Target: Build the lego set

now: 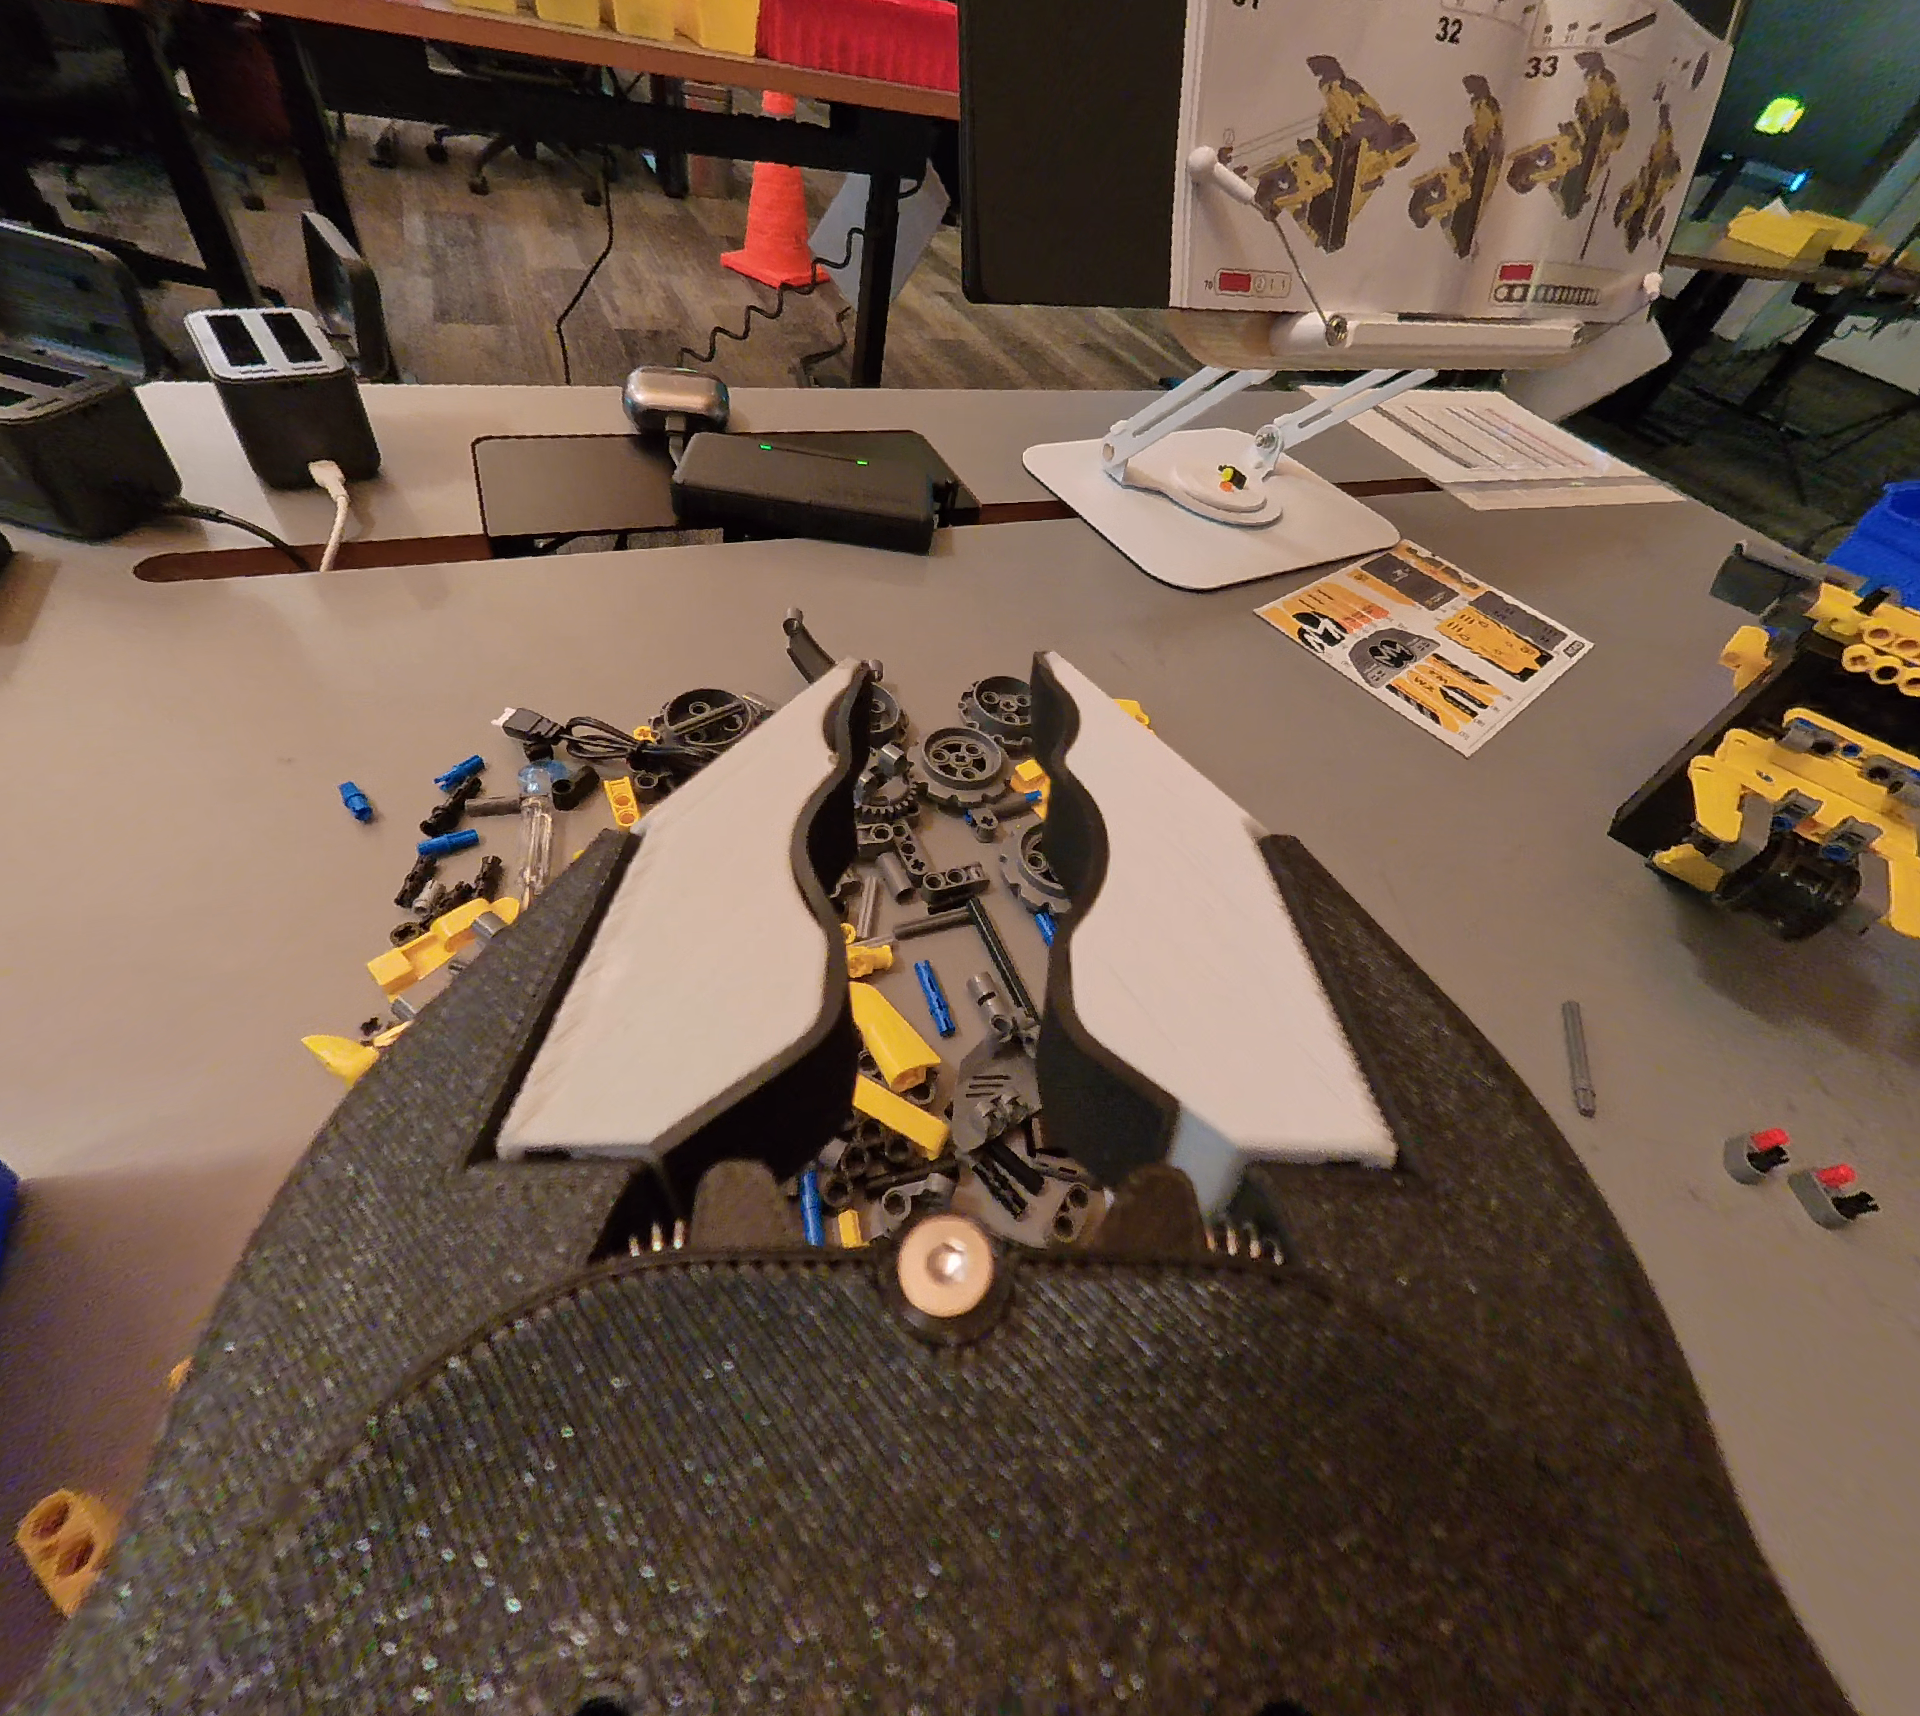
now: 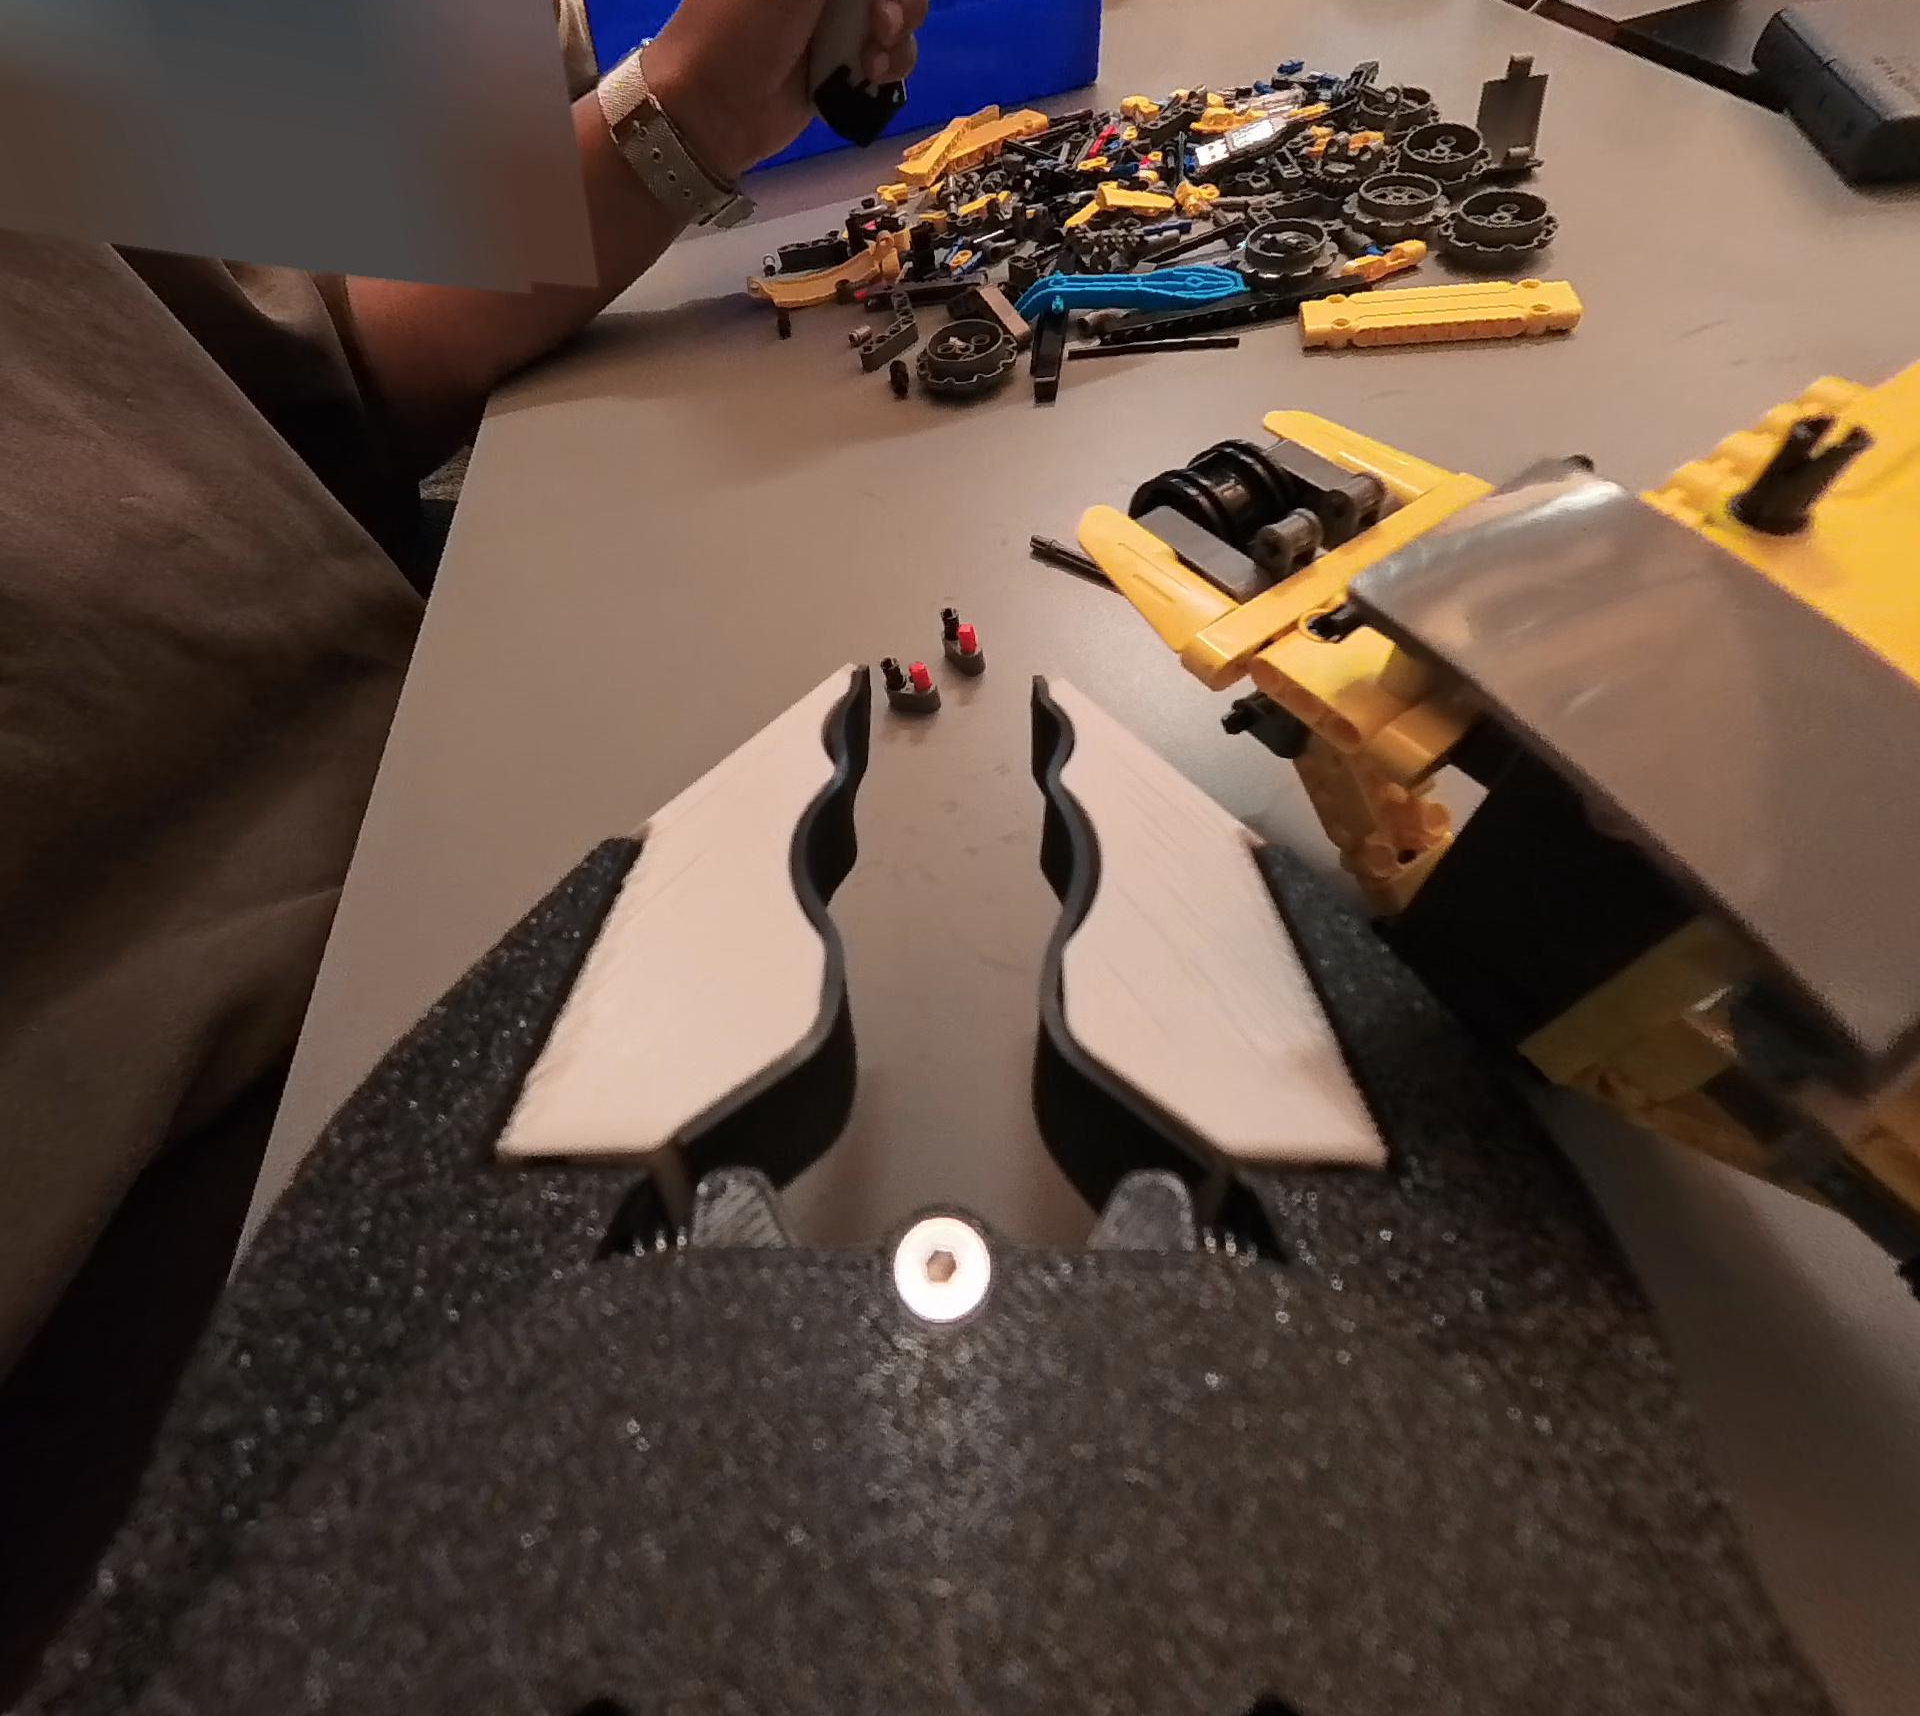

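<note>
My left gripper (image 1: 951,679) is open and empty, held above a pile of loose black, grey, yellow and blue building parts (image 1: 935,845) on the grey table (image 1: 260,679). My right gripper (image 2: 951,690) is open and empty, low over the table, with two small grey pieces with red pegs (image 2: 914,684) just beyond its fingertips. These pieces also show in the left wrist view (image 1: 1797,1173). A partly built yellow and black vehicle model (image 2: 1455,731) sits right of the right gripper; it shows at the right edge of the left wrist view (image 1: 1797,783). The parts pile lies farther off (image 2: 1195,212).
An open instruction booklet (image 1: 1434,108) rests on a white stand (image 1: 1216,513) at the back. A sticker sheet (image 1: 1423,643) and a grey axle (image 1: 1577,1058) lie on the table. A person's hand (image 2: 821,4) holds the other gripper's handle near a blue bin (image 2: 987,25). Black chargers (image 1: 281,399) stand back left. The grippers' ends are close to 35 cm from one another.
</note>
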